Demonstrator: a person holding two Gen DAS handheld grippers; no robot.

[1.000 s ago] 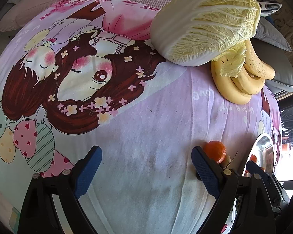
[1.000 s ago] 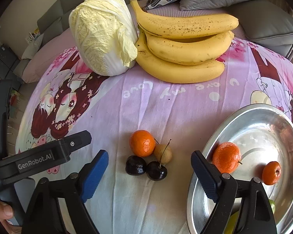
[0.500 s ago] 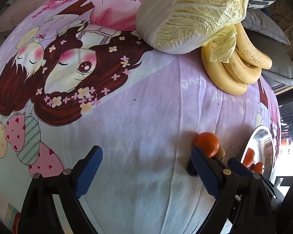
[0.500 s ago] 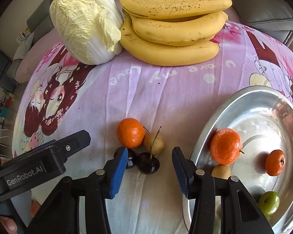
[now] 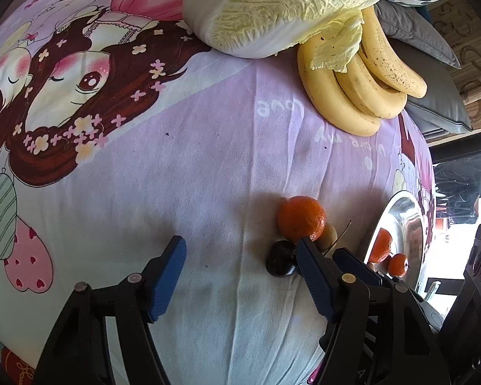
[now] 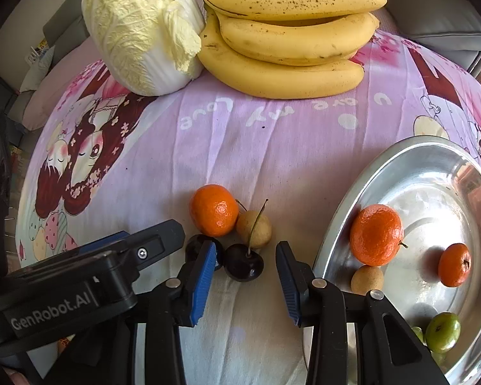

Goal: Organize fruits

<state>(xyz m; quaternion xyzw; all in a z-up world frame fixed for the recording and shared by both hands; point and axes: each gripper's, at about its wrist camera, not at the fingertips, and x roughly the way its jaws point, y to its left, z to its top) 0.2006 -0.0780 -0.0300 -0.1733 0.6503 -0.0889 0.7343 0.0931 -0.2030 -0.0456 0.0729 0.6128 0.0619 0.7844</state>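
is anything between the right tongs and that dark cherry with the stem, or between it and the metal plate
Nothing visible blocks either. The cherry lies just ahead of the right tongs, whose jaws have been closing but aren't on it yet. A second cherry sits behind the left pad. Bare cloth lies between the cherry and the plate.

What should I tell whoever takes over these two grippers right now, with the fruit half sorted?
Right gripper: fingers have just been closing around the stemmed dark cherry, not yet pressing it.
Left gripper: has just been closing, nothing between its fingers, beside the loose cluster.
On the purple cartoon cloth: small orange mandarin, tan longan, two dark cherries; yellow banana bunch and pale napa cabbage behind.
Done: round silver metal tray holds two mandarins, a longan and green fruits.
Left: move the cluster into the tray, cherry first; possibly the bananas.
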